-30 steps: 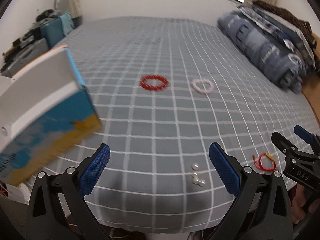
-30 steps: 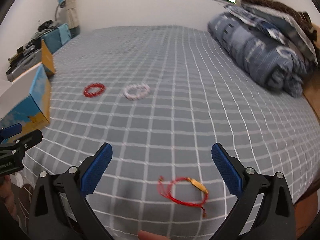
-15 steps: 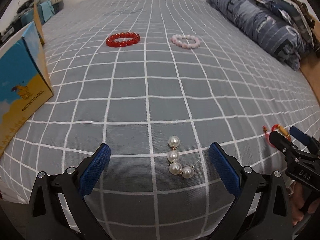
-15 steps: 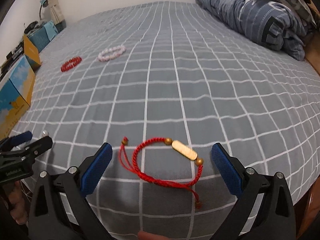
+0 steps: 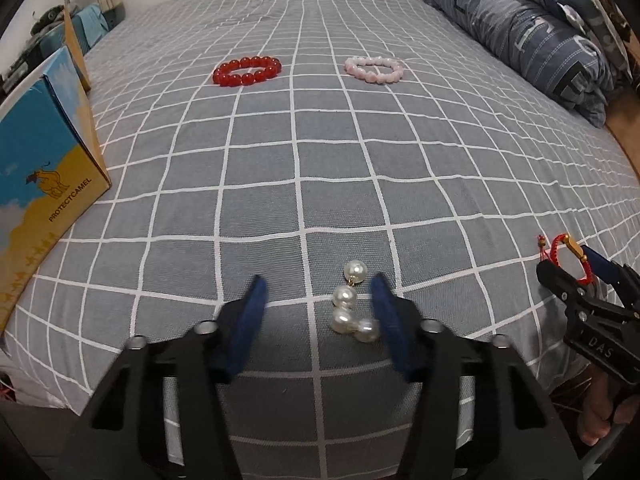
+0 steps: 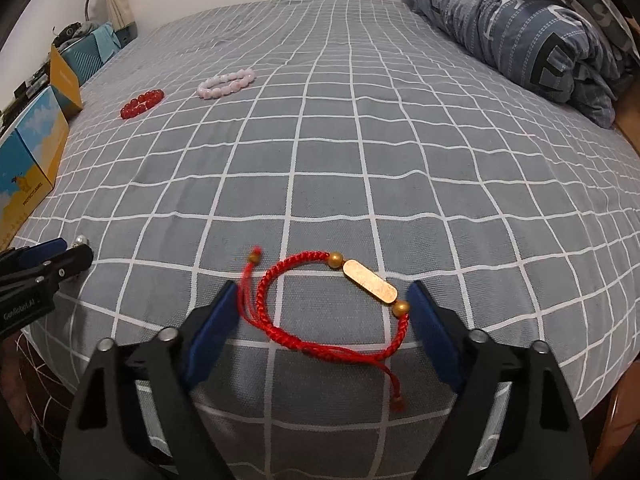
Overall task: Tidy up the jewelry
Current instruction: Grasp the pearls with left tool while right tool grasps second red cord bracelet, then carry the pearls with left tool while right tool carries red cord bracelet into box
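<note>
A pearl earring (image 5: pixel 351 304) lies on the grey checked bedspread between the fingers of my left gripper (image 5: pixel 318 304), which is open and low around it. A red cord bracelet with a gold bar (image 6: pixel 332 304) lies between the fingers of my right gripper (image 6: pixel 324 312), also open. The bracelet also shows in the left wrist view (image 5: pixel 568 252). A red bead bracelet (image 5: pixel 247 71) and a pink bead bracelet (image 5: pixel 375 69) lie farther up the bed, side by side. They also show in the right wrist view, red (image 6: pixel 143 103) and pink (image 6: pixel 227 83).
A blue and yellow cardboard box (image 5: pixel 44 152) with its flap open stands at the bed's left edge. Folded blue bedding (image 5: pixel 532 28) is piled along the right side. Cluttered luggage (image 6: pixel 86 56) sits beyond the far left corner. The bed's front edge is just below both grippers.
Both grippers have dropped and moved forward over their pieces. Their fingers have narrowed, so the earring and the red cord bracelet now lie between them.
</note>
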### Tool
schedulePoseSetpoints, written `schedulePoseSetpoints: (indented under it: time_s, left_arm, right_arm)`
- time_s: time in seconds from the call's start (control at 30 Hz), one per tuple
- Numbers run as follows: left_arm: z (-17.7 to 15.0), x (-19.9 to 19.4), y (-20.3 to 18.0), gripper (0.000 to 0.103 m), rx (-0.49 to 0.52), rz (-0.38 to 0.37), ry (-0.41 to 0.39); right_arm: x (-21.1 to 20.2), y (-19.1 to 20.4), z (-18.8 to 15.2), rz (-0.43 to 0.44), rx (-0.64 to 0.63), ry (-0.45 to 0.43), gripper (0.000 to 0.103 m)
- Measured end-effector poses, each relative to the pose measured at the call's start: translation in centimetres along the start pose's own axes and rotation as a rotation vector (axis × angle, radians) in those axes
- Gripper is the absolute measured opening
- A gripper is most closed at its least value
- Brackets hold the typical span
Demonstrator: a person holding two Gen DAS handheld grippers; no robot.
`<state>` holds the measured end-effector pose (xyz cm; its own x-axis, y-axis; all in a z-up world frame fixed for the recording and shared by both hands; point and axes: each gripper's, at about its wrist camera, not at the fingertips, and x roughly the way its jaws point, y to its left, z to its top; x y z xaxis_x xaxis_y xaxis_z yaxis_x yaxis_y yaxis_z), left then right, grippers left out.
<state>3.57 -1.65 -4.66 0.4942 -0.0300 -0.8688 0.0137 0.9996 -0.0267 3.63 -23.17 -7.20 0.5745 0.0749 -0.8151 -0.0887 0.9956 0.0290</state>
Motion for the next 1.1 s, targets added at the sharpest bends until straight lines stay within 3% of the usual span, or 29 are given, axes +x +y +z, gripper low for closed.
schedulePoseSetpoints:
  time_s: [0.13,0.27,0.33,1.1]
  left_arm:
    - [0.0,-0.2,0.2,0.015,-0.009,-0.02,0.004]
    - [0.0,-0.4,0.4,0.011,-0.023,-0.038,-0.002]
    - [0.0,-0.5,0.4,0.01,-0.027,-0.044,-0.009]
    - [0.8,-2.5,0.8,0.01,-0.049,-0.063,-0.079]
  right_arm:
    - [-0.1,0.0,-0.1,-0.006,-0.009,-0.002,0.057]
    - [-0.3,-0.2,-0.1,-0.019,0.0,-0.006,0.036]
    - [-0.4,-0.4,-0.1,-0.031,0.014,-0.012,0.013]
    - [-2.3,-0.3,0.7,-0.026,0.047,-0.062,0.01]
